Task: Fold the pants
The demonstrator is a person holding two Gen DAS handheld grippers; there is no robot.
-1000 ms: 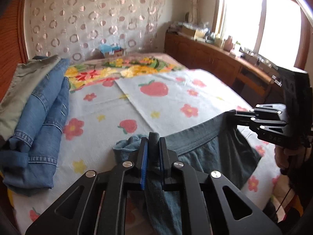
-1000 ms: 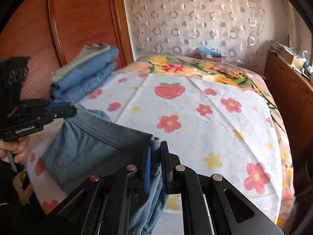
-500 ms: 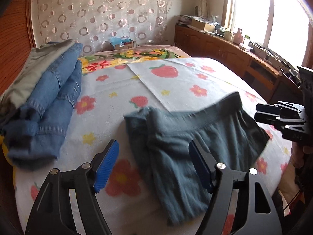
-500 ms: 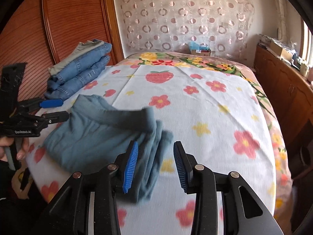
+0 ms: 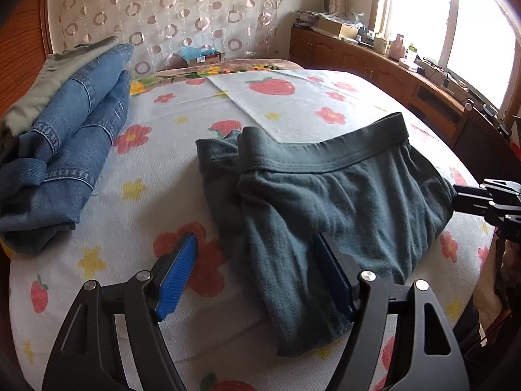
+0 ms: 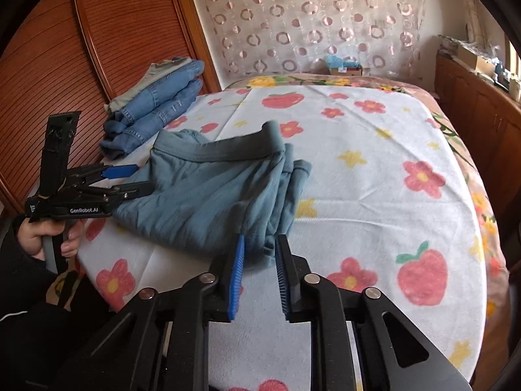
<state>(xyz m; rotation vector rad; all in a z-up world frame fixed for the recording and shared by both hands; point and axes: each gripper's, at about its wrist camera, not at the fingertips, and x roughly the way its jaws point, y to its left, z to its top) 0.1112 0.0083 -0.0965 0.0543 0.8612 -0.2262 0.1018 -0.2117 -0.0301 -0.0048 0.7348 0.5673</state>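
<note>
Two grippers over the folded pants.
My left gripper [image 5: 254,270] stands wide, empty; my right gripper [image 6: 259,247], just narrowing, pinches nothing; grey-blue pants [image 6: 208,189] lie mid-frame on the flowered bedspread [image 6: 374,169], jeans stack [image 5: 65,137] at left.

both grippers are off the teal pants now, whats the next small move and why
Probably close the right hand-held gripper on the pants edge between its pads; its jaws have been closing. The left hand-held gripper is open, and the pants lie folded but rumpled.
</note>
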